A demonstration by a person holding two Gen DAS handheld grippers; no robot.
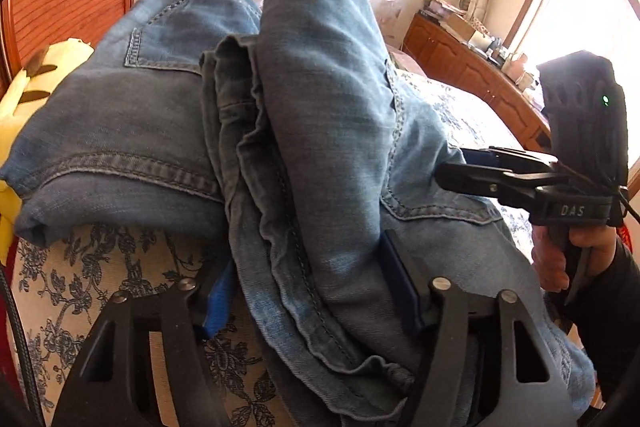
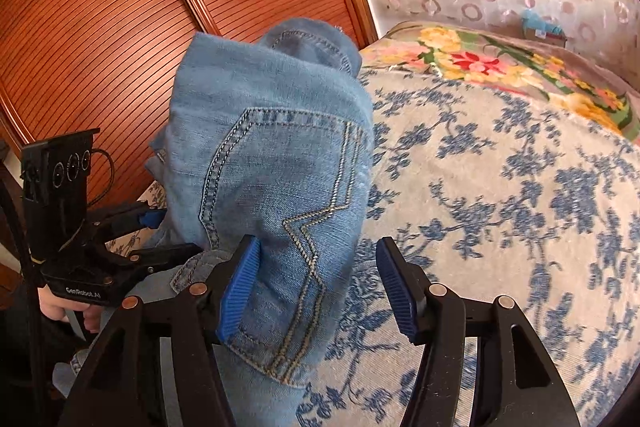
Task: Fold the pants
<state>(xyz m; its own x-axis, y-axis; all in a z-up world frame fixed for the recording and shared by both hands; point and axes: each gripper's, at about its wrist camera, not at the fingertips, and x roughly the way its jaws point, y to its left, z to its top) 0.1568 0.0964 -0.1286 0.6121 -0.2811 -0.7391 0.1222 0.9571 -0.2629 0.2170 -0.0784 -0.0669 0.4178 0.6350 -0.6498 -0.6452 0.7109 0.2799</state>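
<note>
The pants are blue jeans point(image 1: 312, 131), bunched and partly folded on a bed with a blue floral cover point(image 2: 500, 187). In the left wrist view, my left gripper point(image 1: 316, 291) has its jaws wide apart with a thick bundle of denim lying between the blue pads. It also shows in the right wrist view point(image 2: 160, 231), jaws apart at the jeans' left edge. My right gripper point(image 2: 318, 291) is open over the back pocket point(image 2: 280, 195), with the left pad point(image 2: 238, 295) against the denim and the right pad over the bedcover. It shows in the left wrist view point(image 1: 452, 171) at the jeans' right side.
A ribbed wooden headboard point(image 2: 120, 27) stands behind the jeans. A flowered blanket point(image 2: 500, 67) lies at the far side of the bed. A yellow cloth point(image 1: 36, 87) lies at the left. A wooden cabinet point(image 1: 460, 59) with clutter stands under the window.
</note>
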